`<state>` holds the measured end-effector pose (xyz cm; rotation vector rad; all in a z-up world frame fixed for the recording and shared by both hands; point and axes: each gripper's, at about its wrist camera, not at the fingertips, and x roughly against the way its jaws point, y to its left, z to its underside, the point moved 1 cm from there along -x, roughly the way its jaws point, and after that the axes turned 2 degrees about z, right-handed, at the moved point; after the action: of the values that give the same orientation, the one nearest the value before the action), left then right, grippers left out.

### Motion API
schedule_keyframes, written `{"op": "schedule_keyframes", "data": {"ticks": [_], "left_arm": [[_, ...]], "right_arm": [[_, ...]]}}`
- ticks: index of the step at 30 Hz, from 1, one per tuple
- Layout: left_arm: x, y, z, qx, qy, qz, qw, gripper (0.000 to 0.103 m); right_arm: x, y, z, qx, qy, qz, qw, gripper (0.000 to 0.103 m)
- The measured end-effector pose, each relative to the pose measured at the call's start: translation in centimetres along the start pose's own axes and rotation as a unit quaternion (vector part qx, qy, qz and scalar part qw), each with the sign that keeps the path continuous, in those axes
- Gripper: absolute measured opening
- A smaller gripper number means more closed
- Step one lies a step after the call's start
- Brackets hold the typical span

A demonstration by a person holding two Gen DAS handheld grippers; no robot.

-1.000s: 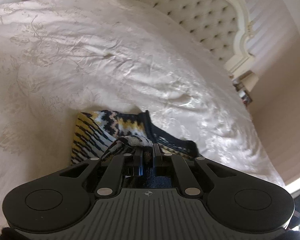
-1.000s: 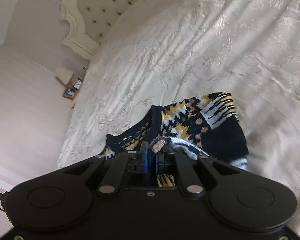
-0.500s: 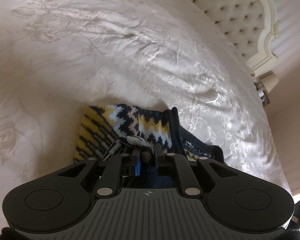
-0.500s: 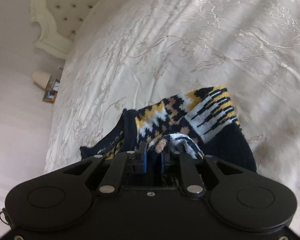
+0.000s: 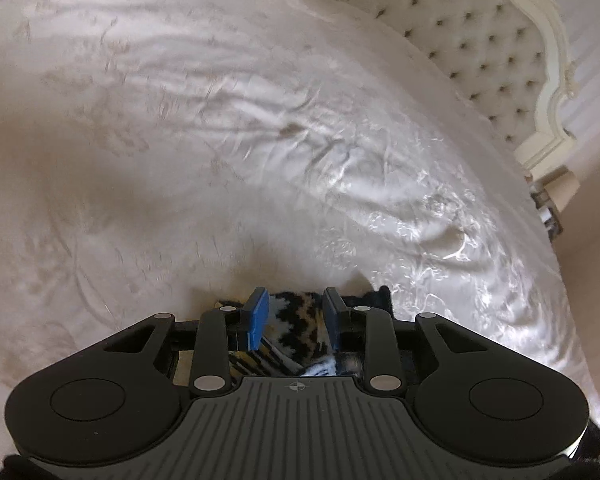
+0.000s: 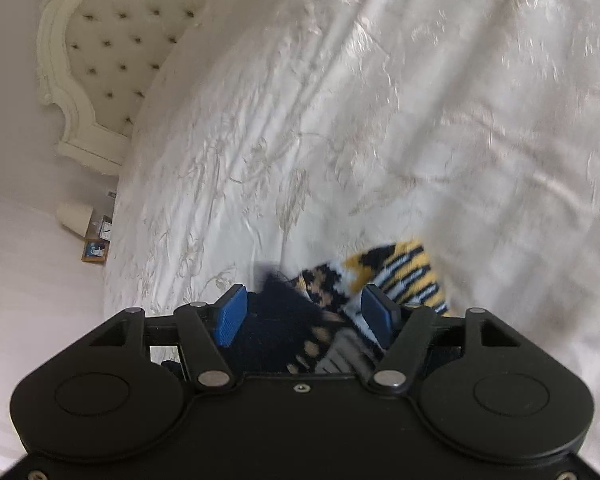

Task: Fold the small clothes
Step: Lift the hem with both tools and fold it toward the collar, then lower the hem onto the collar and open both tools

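Observation:
A small knitted sweater (image 5: pixel 296 320) in navy, yellow and white lies folded on the cream bedspread (image 5: pixel 220 160). My left gripper (image 5: pixel 294 312) is open, its blue pads apart, with the sweater below and between them. In the right wrist view the sweater (image 6: pixel 396 276) lies just beyond my right gripper (image 6: pixel 304 312), which is open too, its pads wide apart over the navy part. Most of the sweater is hidden by the gripper bodies.
A tufted cream headboard (image 5: pixel 480 40) stands at the bed's head and also shows in the right wrist view (image 6: pixel 100 32). A nightstand with a lamp (image 6: pixel 76 220) and small frames sits beside the bed. The bedspread (image 6: pixel 420 120) spreads wide around the sweater.
Both grippers were shut on the sweater's edge and have opened, letting it go. Both have drawn back, so less of the sweater shows.

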<state>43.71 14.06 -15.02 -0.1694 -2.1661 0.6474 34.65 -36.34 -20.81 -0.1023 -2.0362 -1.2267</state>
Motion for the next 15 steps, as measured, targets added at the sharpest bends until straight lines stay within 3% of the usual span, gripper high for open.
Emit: {"op": "schedule_keyframes", "data": {"ticks": [3,9,12,15], "left_arm": [[1.0,-1.6,0.7,-0.049,0.005,0.010,0.9988,0.029],[-0.9,-5.3,4.0,-0.136,0.065,0.034,0.9880,0.032],[-2.8,-5.8,4.9,-0.155,0.083,0.021,0.9842,0.032],[-4.4,-5.6,5.5,-0.195,0.095,-0.023,0.9759,0.033]], "right_arm": [[0.6,1.1,0.4,0.048,0.009,-0.002,0.999,0.068],[-1.1,4.2,3.4,0.170,0.058,0.026,0.983,0.070],[-2.7,6.0,4.9,0.235,0.078,0.052,0.967,0.082],[-4.3,7.4,6.0,0.317,0.085,0.097,0.940,0.089]]}}
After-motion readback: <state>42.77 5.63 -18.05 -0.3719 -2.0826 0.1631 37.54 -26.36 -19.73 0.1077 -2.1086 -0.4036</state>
